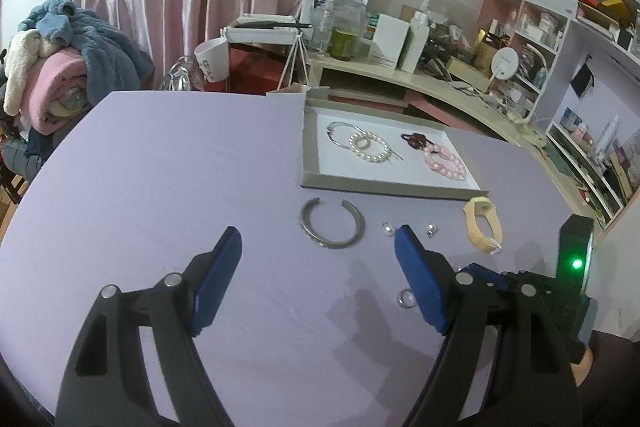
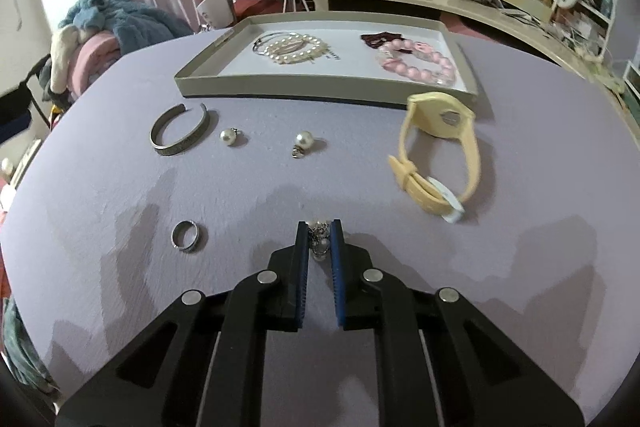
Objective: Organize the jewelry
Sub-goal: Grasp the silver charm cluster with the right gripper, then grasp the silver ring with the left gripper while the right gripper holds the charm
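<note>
Right gripper point(image 2: 319, 237) clamped on a pearl-and-chain piece point(image 2: 320, 241) low over the lavender tabletop point(image 2: 280, 179).
Left gripper point(image 1: 318, 247) spread wide and empty above the tabletop, near the silver cuff bangle point(image 1: 332, 225). Scattered loose on the cloth: two pearl earrings point(image 2: 228, 137) point(image 2: 302, 141), a silver ring point(image 2: 185, 235) and a cream strap watch point(image 2: 438, 155). Already lying in the grey tray point(image 2: 320, 89) at the far side: a white pearl bracelet point(image 2: 294, 51), a thin silver bangle point(image 1: 338, 131), a pink bead bracelet point(image 2: 418, 61) and a dark red piece point(image 2: 380, 39).
</note>
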Motion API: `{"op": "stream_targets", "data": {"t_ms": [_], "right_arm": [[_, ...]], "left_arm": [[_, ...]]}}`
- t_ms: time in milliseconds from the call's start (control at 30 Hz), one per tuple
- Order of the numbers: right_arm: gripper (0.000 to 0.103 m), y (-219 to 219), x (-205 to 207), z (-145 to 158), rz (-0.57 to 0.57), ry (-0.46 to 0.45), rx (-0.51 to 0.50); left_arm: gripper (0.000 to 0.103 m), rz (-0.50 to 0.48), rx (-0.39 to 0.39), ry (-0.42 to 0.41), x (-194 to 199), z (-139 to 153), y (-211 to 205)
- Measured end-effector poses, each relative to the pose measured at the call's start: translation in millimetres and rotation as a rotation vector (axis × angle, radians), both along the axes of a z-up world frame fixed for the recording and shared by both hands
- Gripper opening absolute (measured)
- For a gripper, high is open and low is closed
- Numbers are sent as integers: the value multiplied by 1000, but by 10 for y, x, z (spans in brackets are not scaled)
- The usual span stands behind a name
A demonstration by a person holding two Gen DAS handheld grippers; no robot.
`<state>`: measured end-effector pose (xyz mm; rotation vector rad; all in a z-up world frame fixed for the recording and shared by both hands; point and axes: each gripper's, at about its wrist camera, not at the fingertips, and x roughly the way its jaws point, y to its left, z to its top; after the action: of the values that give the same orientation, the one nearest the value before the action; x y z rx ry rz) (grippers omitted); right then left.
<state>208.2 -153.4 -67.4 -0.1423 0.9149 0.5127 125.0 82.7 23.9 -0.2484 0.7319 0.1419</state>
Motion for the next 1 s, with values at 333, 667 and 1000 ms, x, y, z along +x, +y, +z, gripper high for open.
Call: {"op": "stream_targets", "data": {"t_ms": [333,667,1000], "right_arm": [[11,-254,-75,161,-64,-7,71],[11,-571,-114,396,-163,-45,146],[11,-925,-115,474,-276,-43,194]], "left_arm": [[79,-72,-4,45,35,-182,-239],[78,-229,63,132,244,-611,-751],[58,-262,140,204,475,-968,-1102]]}}
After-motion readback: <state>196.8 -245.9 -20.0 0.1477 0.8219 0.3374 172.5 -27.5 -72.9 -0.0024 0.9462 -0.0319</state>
